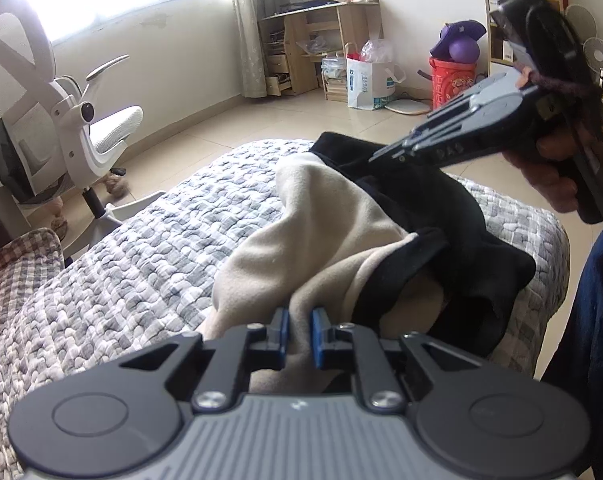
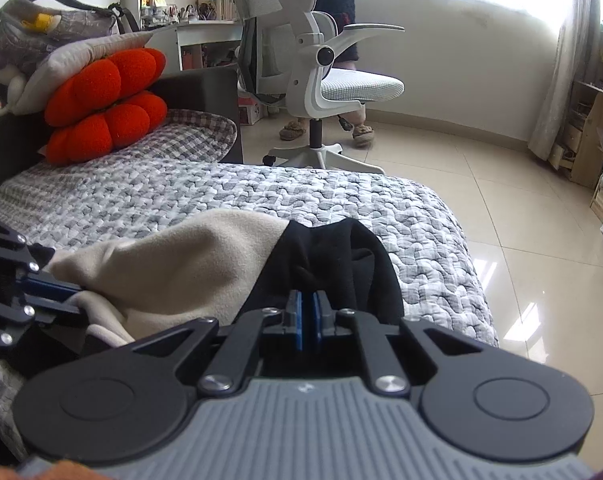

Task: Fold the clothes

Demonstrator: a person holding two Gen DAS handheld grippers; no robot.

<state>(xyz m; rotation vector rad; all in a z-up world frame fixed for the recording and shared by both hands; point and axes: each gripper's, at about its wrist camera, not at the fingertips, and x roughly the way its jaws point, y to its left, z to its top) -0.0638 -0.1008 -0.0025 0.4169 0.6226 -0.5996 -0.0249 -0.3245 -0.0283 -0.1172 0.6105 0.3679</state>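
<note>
Left claw (image 1: 300, 338) is clamped on the beige lining of the garment (image 1: 341, 232); right claw (image 2: 308, 322) is pinched shut on its black outer cloth. Garment is held bunched and partly lifted over the quilted bed (image 1: 121, 264), beige inside showing, black part draped toward the bed's edge. Which fold stage this is cannot be settled. For a clean step, both grips are best kept firm, tension kept even between claws, and the black edge kept off the floor.

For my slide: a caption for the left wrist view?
Left tongs pinch the beige-and-black fleece garment above a grey pebble-patterned quilt.
</note>
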